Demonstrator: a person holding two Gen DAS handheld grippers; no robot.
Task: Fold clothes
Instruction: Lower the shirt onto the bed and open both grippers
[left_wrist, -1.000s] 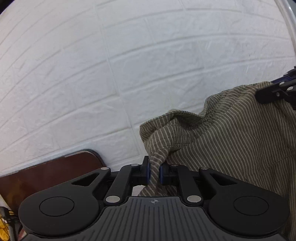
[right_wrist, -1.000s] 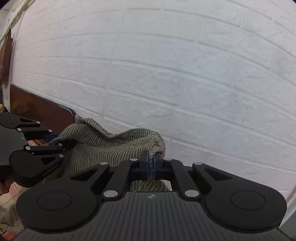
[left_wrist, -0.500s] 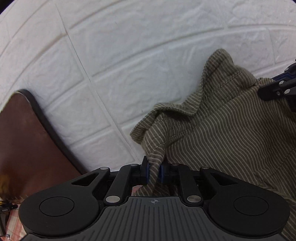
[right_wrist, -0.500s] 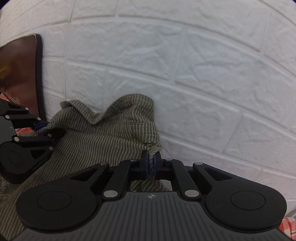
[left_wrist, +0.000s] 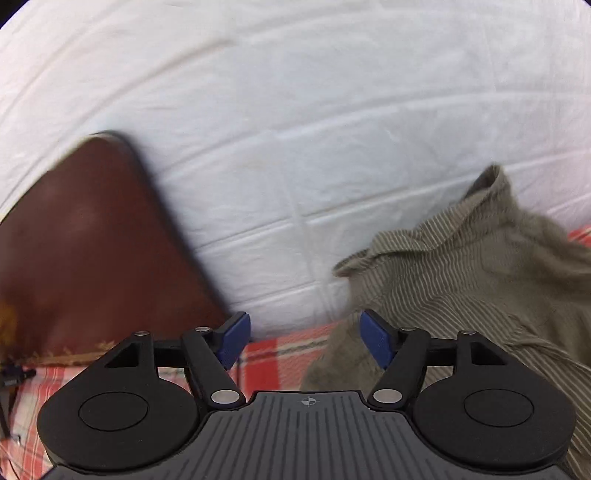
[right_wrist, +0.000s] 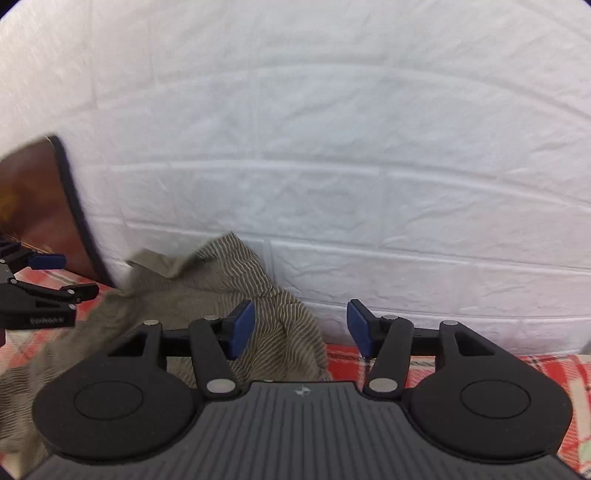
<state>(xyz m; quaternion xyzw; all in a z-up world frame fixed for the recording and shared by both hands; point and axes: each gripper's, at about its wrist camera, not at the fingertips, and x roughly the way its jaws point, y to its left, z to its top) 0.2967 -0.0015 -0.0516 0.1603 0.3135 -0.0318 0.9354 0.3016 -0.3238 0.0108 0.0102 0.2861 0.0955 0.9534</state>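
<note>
Nearest in each wrist view is a pair of black tongs with blue pads. The left tongs (left_wrist: 304, 339) have just been opening and stand released, with nothing between the pads; the shirt's near edge lies just beside the right-hand pad. The right tongs (right_wrist: 301, 328) have also just been opening and stand released; a fold of cloth lies behind the left-hand pad, but neither pad presses on it. Beyond them the shirt (left_wrist: 472, 288), olive with thin pale stripes, sits rumpled on a worktop covered in red checked cloth (left_wrist: 273, 354), its far part bunched up against a white brick-pattern wall (left_wrist: 295, 147). To the left, a brown chair back (left_wrist: 81, 251) stands against that wall. The likely trouble: the shirt lies in loose humps rather than flat, so a fold begun now could trap creases or come out crooked. With so much fabric crowded at the wall, there is little room to spread it. A careless pinch might also catch the checked cloth with the shirt.
</note>
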